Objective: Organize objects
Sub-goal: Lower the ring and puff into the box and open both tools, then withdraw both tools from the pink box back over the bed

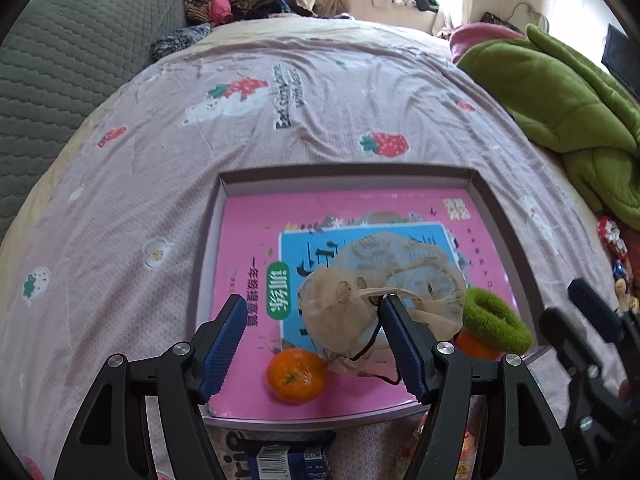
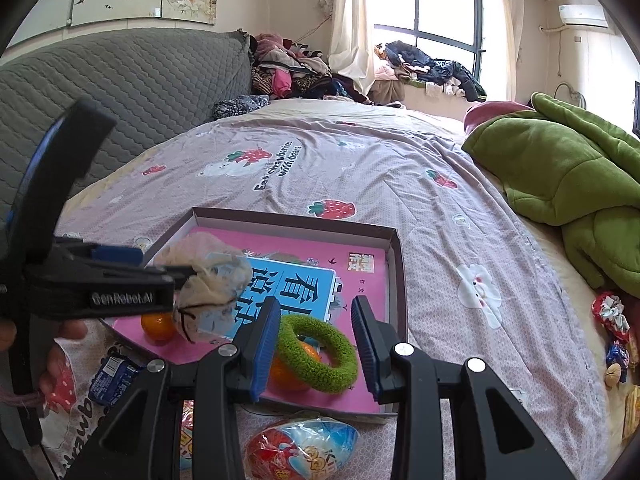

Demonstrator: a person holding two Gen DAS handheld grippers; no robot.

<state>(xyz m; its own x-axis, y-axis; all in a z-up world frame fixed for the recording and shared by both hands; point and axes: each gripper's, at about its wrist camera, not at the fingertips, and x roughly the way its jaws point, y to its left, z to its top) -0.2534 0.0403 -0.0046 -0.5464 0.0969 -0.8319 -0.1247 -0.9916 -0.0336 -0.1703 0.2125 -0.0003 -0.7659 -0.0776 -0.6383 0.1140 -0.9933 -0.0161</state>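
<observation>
Holding book (image 1: 256, 264), pouch (image 1: 372, 280), oranges (image 1: 296, 374), green ring (image 2: 316, 354): box (image 1: 344, 180); both tongs agape, empty.

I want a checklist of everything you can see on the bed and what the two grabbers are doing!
Surface: bed sheet with strawberry print.
Job's things: shallow box holding a pink book; on the book lie a mesh pouch, an orange and a green ring resting over a second orange.
Clutter: toy egg and blue snack packet in front of the box; wrapped sweets at the right.
Grippers: left gripper open over the pouch, which touches one finger; right gripper open around the ring, pads apart from it.
Cables: nothing seen.
Surroundings: green blanket, grey quilted headboard, clothes pile, window.
</observation>
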